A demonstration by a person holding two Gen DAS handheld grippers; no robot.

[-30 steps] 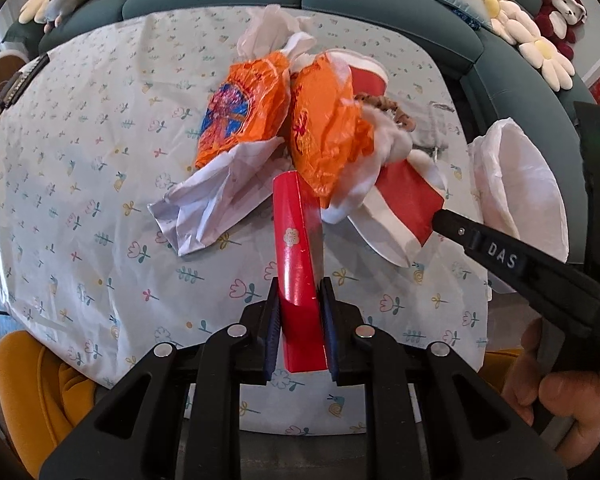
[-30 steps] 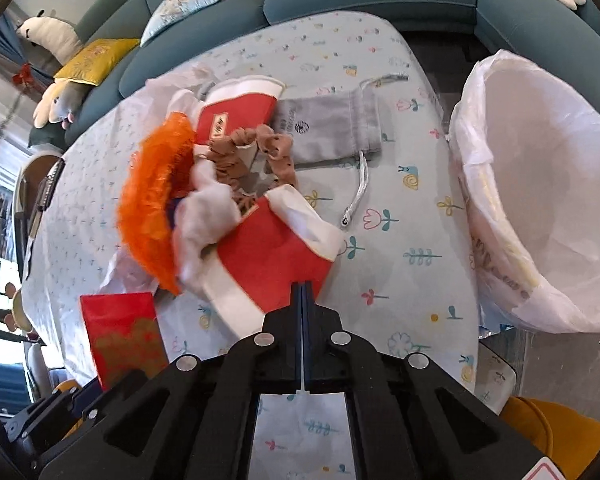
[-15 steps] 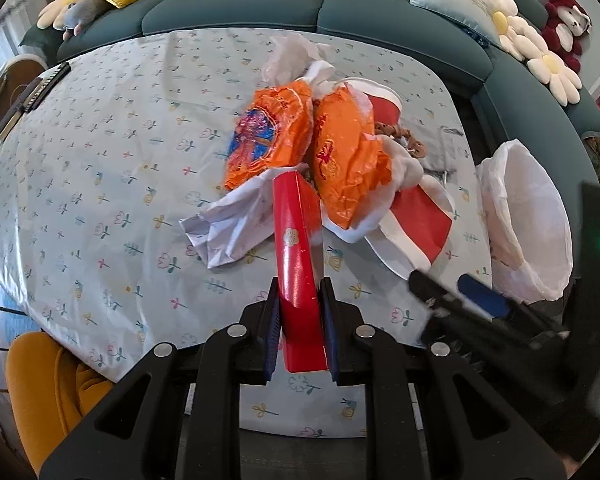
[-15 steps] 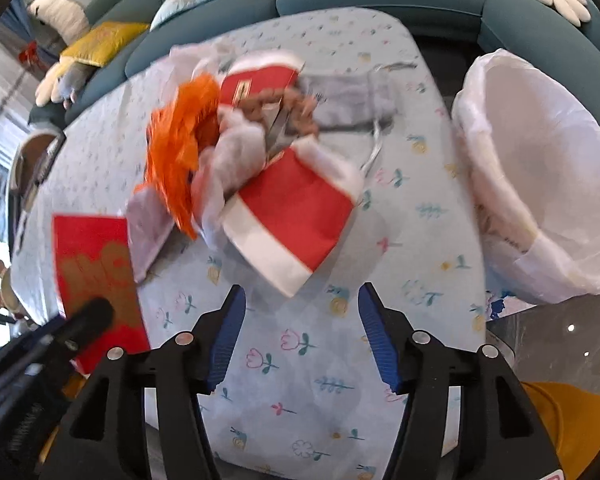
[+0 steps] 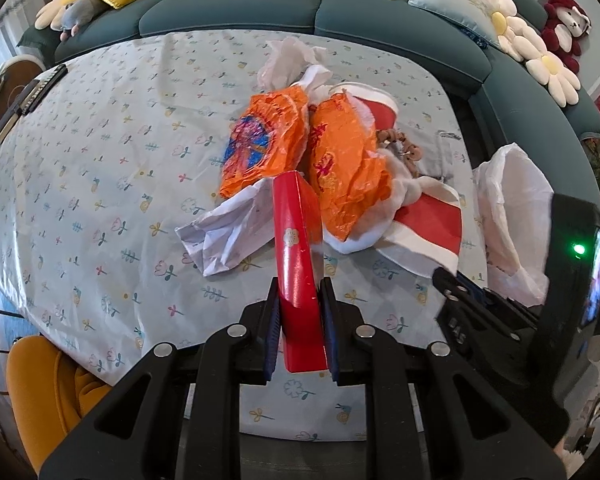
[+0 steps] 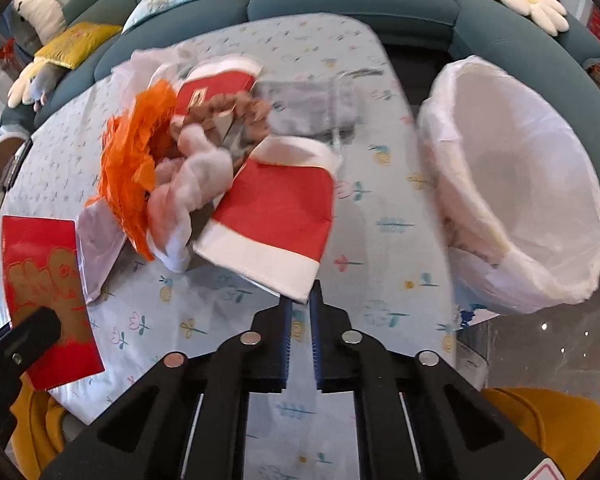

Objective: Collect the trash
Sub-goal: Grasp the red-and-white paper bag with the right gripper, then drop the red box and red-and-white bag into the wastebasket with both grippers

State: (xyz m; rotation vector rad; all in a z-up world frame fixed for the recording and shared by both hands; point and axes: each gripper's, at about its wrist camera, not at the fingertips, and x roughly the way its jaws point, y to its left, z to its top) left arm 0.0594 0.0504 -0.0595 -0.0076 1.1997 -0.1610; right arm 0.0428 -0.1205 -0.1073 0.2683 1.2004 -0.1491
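Note:
My left gripper point(image 5: 299, 312) is shut on a flat red box point(image 5: 298, 256), held edge-up above the table's near edge; the box also shows in the right wrist view point(image 6: 46, 292). A trash pile lies mid-table: orange wrappers point(image 5: 300, 148), crumpled white paper point(image 5: 228, 232), a red-and-white pouch point(image 6: 278, 216), tissue point(image 6: 188, 188) and brown beads point(image 6: 236, 112). My right gripper point(image 6: 299, 308) stands just short of the pouch's near corner, its jaws a narrow gap apart with nothing between them. A white-lined trash bin point(image 6: 516, 184) stands off the table's right edge.
A grey drawstring pouch point(image 6: 312, 104) lies behind the pile. The floral tablecloth point(image 5: 100, 168) covers the table. A teal sofa point(image 5: 340, 12) with cushions and plush toys wraps around the far side. Yellow chairs point(image 5: 48, 380) stand at the near edge.
My right gripper opened wide, then narrowed to a small gap, and has drawn back toward the near edge of the table. The left gripper lifted and pulled back slightly with the red box.

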